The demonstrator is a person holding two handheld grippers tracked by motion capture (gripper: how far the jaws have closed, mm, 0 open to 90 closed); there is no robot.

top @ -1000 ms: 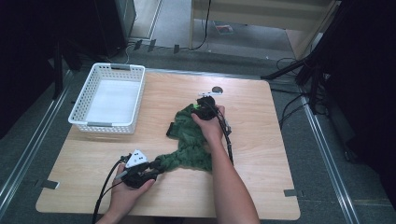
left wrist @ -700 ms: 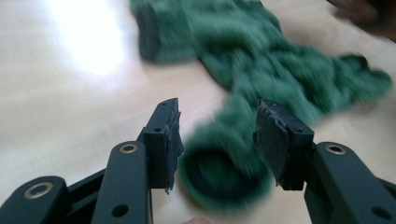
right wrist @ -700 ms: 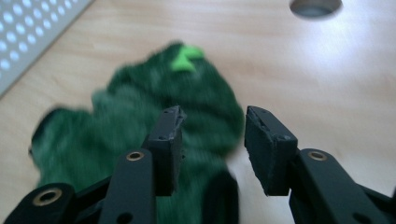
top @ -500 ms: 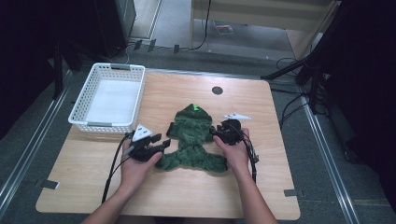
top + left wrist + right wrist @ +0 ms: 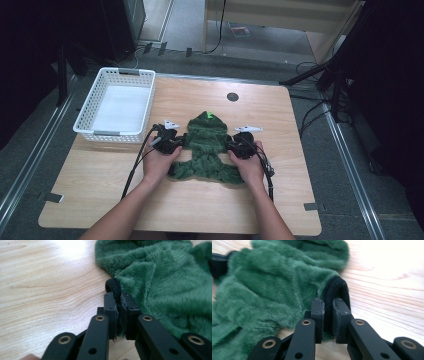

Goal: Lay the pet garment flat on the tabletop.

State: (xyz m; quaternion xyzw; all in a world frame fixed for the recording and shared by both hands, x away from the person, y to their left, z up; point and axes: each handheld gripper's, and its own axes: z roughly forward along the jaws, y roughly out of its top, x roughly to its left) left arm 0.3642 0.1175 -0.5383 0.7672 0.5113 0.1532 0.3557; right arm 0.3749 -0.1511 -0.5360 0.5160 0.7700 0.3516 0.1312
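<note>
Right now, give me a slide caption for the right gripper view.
Right gripper shut on the black ribbed cuff of a green fleece garment on the wooden table.

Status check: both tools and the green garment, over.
Left tool shut on garment's black cuff. Right tool shut on the other cuff. Green garment spread flat on table. White basket off to the left, nothing in the way.

Both grippers have spread the green fleece garment (image 5: 207, 147) flat
</note>
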